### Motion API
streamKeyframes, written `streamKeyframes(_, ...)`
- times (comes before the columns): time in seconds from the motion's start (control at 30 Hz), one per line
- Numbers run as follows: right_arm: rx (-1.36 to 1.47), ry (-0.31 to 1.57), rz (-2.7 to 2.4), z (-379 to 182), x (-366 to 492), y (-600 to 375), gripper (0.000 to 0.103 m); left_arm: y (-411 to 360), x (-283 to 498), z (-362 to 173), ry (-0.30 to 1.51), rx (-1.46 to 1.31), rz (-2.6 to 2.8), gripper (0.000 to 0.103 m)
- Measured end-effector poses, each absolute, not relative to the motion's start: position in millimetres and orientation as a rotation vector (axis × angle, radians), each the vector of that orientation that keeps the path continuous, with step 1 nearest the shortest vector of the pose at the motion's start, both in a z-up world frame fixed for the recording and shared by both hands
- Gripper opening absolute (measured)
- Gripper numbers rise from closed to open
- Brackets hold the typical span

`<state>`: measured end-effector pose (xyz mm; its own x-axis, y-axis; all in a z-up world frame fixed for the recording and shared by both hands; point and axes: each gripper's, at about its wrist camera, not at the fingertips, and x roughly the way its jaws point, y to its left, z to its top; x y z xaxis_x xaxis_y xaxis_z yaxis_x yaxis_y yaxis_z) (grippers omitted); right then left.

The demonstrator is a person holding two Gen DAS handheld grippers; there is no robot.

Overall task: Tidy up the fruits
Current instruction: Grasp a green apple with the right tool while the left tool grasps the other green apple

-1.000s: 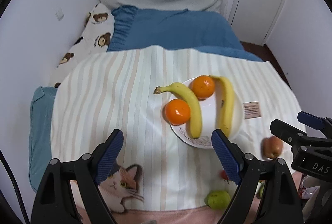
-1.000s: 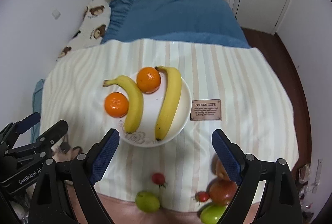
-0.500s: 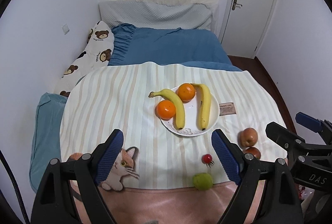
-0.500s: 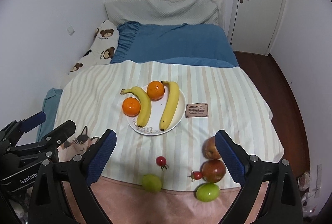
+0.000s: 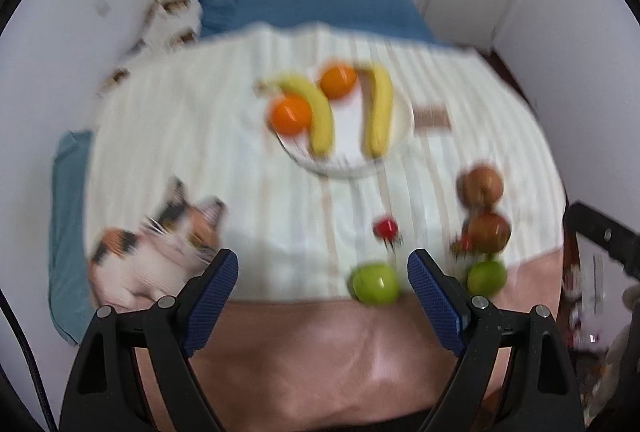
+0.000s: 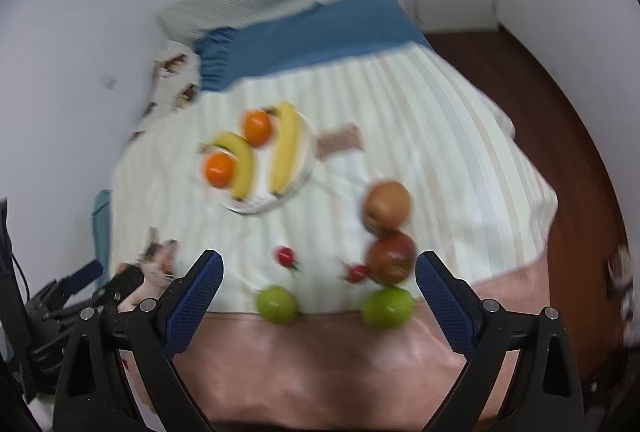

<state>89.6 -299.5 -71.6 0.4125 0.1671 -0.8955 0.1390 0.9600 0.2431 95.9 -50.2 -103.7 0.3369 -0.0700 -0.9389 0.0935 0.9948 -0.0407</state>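
A white plate [image 6: 306, 167] sits near the middle of the striped cloth [image 6: 440, 135] on the bed and holds two bananas [image 6: 286, 147] and two oranges [image 6: 219, 169] — one orange at the plate's left rim, the other [image 6: 257, 127] between the bananas at the far side. The loose fruit lies toward the near edge of the cloth: a brownish apple [image 6: 387, 205] and a red apple [image 6: 392, 256] touching each other towards the near right corner, a green apple [image 6: 387, 308] just beside the red one at the cloth's near edge, and a second green apple [image 6: 277, 304] further left along that edge. Two small red fruits [image 6: 285, 256] lie between them; the frames are too blurred to name them. A brown label [image 6: 340, 143] lies just right of the plate, and a cat print [image 5: 160, 236] marks the near left corner.

The right claw [image 6: 318, 286] hangs over the near edge with its jaws opening, nothing pressed between them. The left claw [image 5: 323, 282] stands apart too — holding nothing, with a green apple [image 5: 375, 284] seen just inside its right finger.
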Motion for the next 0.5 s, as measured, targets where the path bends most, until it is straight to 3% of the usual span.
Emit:
streamKeyframes(0.2, 0.374, 1.359, -0.024, -172, 94, -330, 0.098, -85, 103, -193, 1.472, -0.031, -0.167, 0.087)
streamKeyframes(0.5, 0.446, 1.497, -0.027, -260, 91, -337, 0.079, -128, 120, -284, 1.644, -0.021, -0.15, 0.087)
